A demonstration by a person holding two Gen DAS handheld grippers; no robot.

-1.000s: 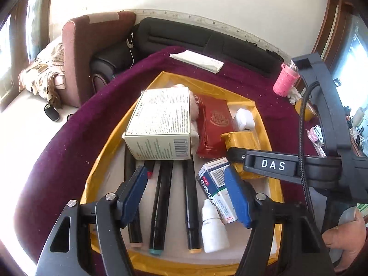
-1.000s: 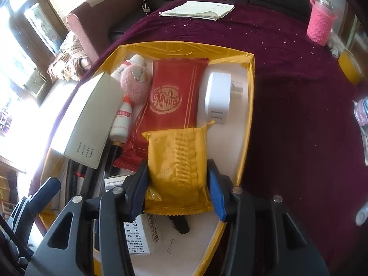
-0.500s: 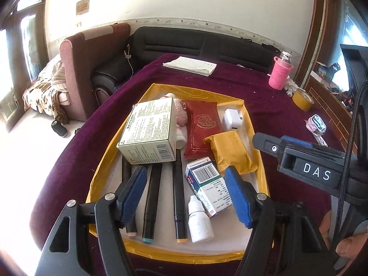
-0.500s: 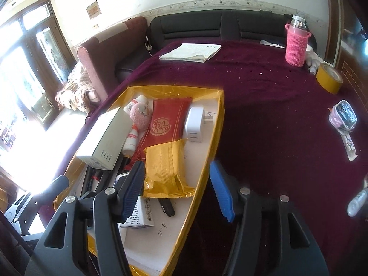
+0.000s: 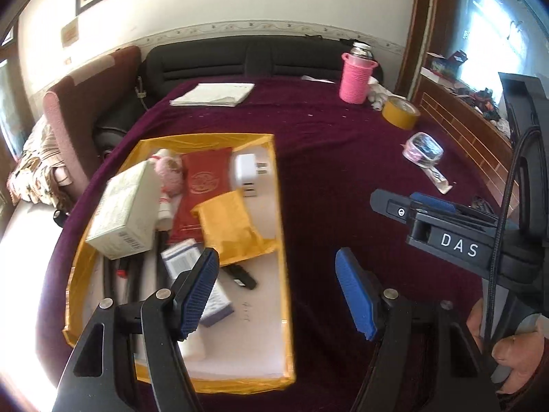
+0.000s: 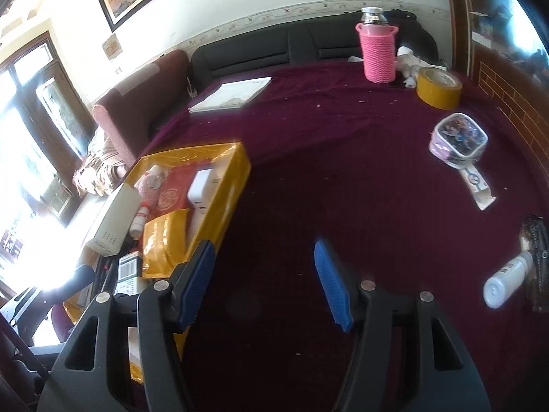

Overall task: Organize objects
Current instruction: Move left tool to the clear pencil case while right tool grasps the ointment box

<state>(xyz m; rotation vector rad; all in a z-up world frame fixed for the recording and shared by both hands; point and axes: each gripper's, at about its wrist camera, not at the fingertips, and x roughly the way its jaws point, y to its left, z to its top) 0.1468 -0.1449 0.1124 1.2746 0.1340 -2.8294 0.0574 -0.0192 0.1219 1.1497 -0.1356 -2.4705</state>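
Maroon cloth covers the table [image 6: 308, 178], where the white bottle [image 6: 507, 279] lies lengthwise at lower right, nearer the empty, half-open right claw [image 6: 264, 279] than the left claw [image 5: 278, 292], also empty and half-open.

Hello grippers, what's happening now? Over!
Left gripper and right gripper open, empty. Yellow packet lies in yellow tray. Purple tablecloth ahead clear.

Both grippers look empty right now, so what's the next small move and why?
Probably carry the right gripper toward the white bottle lying on the cloth at its right. Its jaws, just opened, hold nothing, the yellow packet already lies in the tray, and the bottle is the nearest loose item.
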